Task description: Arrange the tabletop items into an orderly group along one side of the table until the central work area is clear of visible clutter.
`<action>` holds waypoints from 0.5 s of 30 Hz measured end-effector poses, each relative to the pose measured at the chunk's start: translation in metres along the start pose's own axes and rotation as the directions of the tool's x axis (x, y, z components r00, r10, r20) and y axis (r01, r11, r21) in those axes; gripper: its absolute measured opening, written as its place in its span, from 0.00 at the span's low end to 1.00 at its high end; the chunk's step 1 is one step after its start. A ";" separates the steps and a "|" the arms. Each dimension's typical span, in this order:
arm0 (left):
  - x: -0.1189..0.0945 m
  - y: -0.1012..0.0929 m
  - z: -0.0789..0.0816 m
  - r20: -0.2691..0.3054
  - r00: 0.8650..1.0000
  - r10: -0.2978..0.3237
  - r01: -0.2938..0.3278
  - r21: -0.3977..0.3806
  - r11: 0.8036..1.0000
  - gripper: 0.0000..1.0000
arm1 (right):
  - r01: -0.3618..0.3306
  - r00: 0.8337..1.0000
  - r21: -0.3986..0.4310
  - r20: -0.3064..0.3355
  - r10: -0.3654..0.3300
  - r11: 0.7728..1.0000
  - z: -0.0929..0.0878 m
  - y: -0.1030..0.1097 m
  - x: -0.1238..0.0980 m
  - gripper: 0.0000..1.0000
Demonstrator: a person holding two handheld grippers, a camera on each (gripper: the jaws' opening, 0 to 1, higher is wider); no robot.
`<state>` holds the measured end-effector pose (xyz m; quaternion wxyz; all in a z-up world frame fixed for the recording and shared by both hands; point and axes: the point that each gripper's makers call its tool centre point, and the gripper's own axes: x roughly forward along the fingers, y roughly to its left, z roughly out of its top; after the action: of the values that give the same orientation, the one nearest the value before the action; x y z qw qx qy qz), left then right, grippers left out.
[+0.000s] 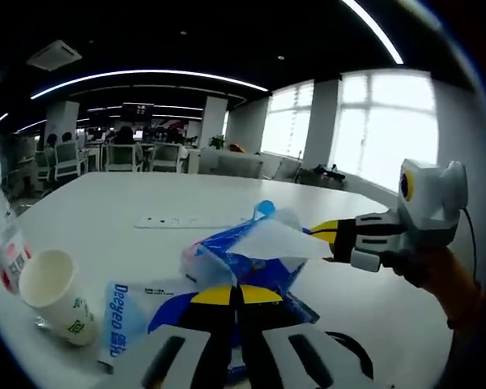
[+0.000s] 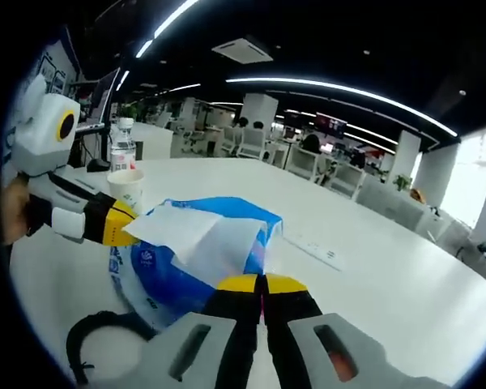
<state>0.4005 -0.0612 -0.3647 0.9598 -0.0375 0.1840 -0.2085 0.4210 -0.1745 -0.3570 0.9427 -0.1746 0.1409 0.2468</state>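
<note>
Tissue pack [image 1: 243, 263], blue, on white tabletop [image 1: 130, 198]: both tools closed on it. Left tool [image 1: 236, 293] pinches its near edge; right tool [image 1: 328, 233] grips the white tissue [image 1: 271, 241] at 3 o'clock. Paper cup [image 1: 57, 293] at 9 o'clock.

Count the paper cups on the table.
1. The paper cup stands at the table's edge beside the blue tissue pack, near a bottle. Others may be hidden.
</note>
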 end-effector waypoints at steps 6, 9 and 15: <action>0.003 -0.017 0.001 -0.002 1.000 -0.029 0.029 0.016 0.999 0.00 | 0.032 0.999 -0.005 -0.005 -0.032 0.999 -0.006 -0.010 -0.014 0.00; 0.005 -0.028 0.003 -0.002 0.999 -0.051 0.051 0.030 0.998 0.00 | 0.054 0.999 -0.001 0.000 -0.054 0.999 -0.008 -0.019 -0.024 0.00; 0.007 -0.048 0.006 -0.005 0.997 -0.082 0.082 0.034 0.996 0.00 | 0.083 0.997 0.019 0.004 -0.083 0.996 -0.013 -0.033 -0.040 0.00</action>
<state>0.3902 -0.1074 -0.3543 0.9506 -0.0282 0.1805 -0.2509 0.4022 -0.2231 -0.3465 0.9541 -0.1705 0.1334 0.2067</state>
